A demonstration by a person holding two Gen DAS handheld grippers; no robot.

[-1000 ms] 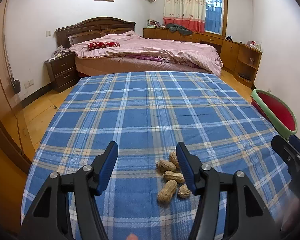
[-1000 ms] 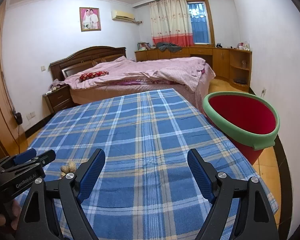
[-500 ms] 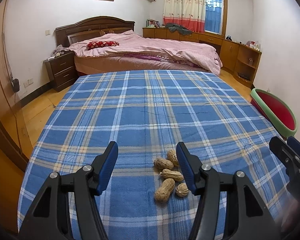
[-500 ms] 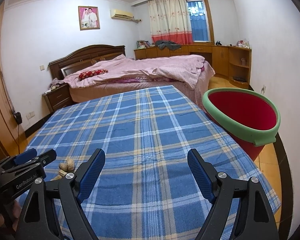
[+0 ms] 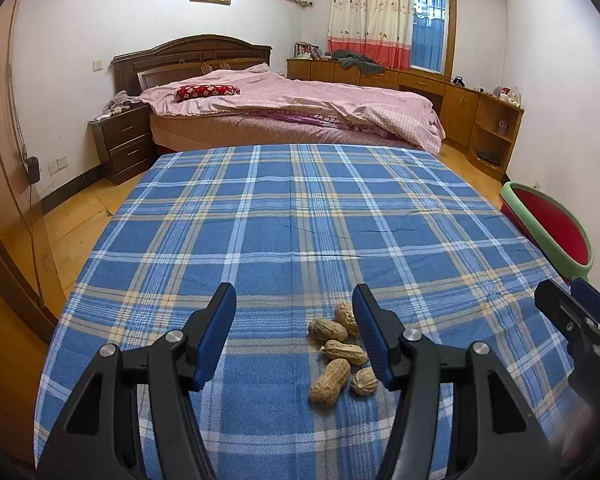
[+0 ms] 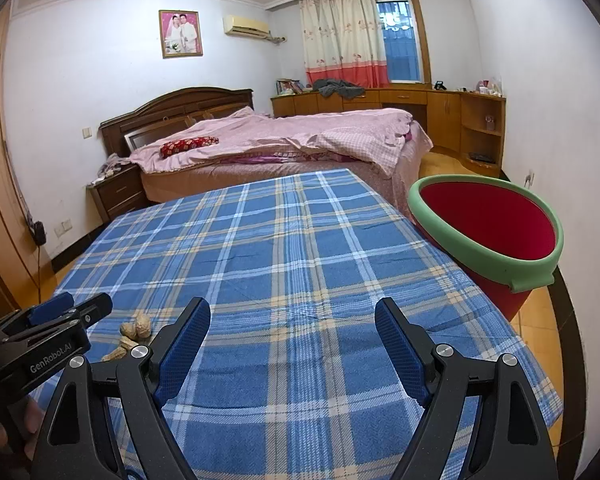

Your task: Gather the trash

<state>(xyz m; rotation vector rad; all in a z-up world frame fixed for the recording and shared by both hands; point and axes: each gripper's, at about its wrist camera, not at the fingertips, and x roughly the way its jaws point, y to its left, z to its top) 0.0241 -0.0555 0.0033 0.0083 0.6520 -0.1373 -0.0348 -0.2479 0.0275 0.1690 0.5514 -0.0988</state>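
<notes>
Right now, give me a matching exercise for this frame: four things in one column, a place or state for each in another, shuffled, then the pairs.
Things:
1. peanuts
2. bucket
3. left gripper
4. right gripper

Places or states:
A. beside the table's right edge, red inside with a green rim
B. open over bare checked cloth, nothing between its fingers
C. in a small pile on the tablecloth
D. open, its right finger next to the pile

Pairs: 1-C, 2-A, 3-D, 4-B
</notes>
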